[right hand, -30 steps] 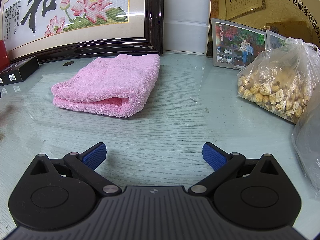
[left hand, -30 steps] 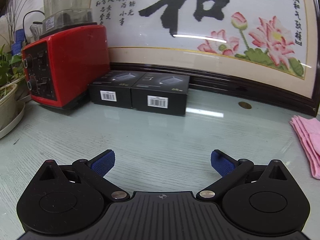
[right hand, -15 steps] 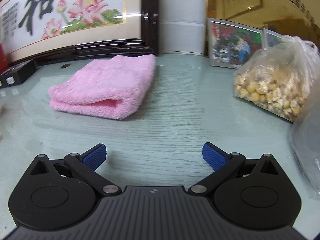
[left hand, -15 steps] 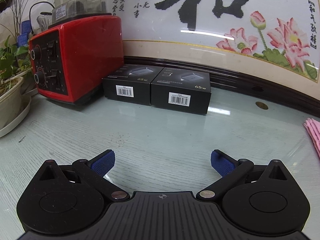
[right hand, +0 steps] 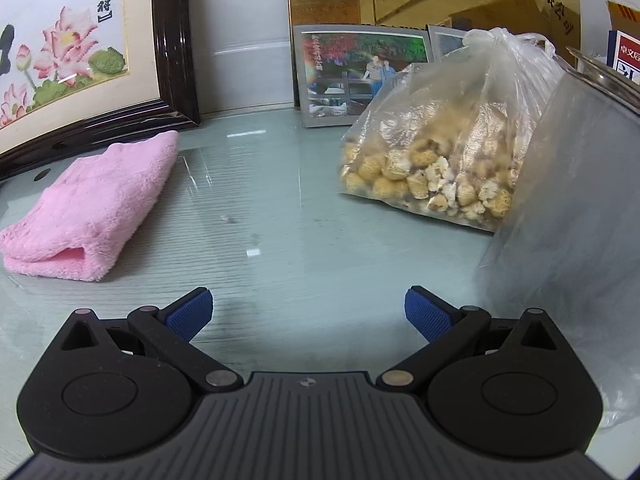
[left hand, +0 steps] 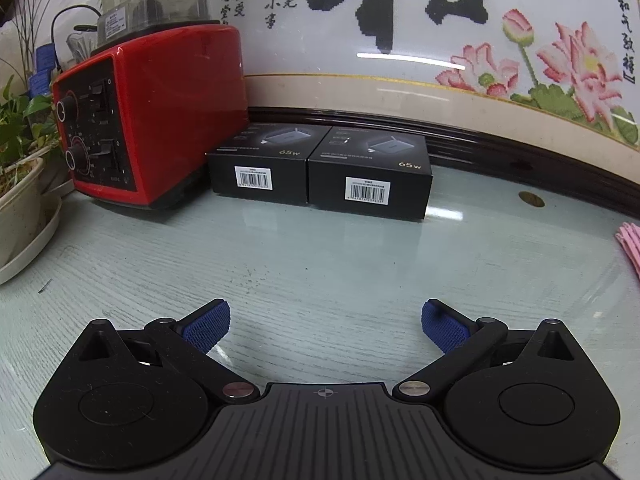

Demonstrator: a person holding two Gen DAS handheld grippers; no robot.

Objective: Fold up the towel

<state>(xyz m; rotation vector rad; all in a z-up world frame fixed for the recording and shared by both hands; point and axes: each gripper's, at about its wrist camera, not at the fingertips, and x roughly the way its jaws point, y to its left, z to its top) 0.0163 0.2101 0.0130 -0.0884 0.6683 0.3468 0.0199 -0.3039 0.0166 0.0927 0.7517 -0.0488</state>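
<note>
Both grippers were empty and wide open when I looked at this moment. The pink towel (right hand: 86, 204) lay on the glass tabletop (right hand: 280, 216) to the left of the right gripper (right hand: 308, 312), ahead of it and clearly apart from its blue pads (right hand: 188, 314). It looked already folded: I saw a doubled edge with a small opening facing the camera. Its long axis ran from that near-left corner away toward the dark frame of the embroidered picture (right hand: 176, 40) at the back.

In the left wrist view only a thin pink edge of the towel (left hand: 631, 246) showed at the far right border, well away from the left gripper (left hand: 325, 326). That gripper pointed at two black boxes (left hand: 320, 168) and a red blender base (left hand: 148, 116), not at the cloth. So I judged the right gripper to be the nearer one, though neither touched the towel. On its other side a clear bag of pale lumpy pieces (right hand: 448, 160) stood near.

From the shape of the cloth I judged that the folding was mostly or fully done. Any further move would need a turn to the left.
</note>
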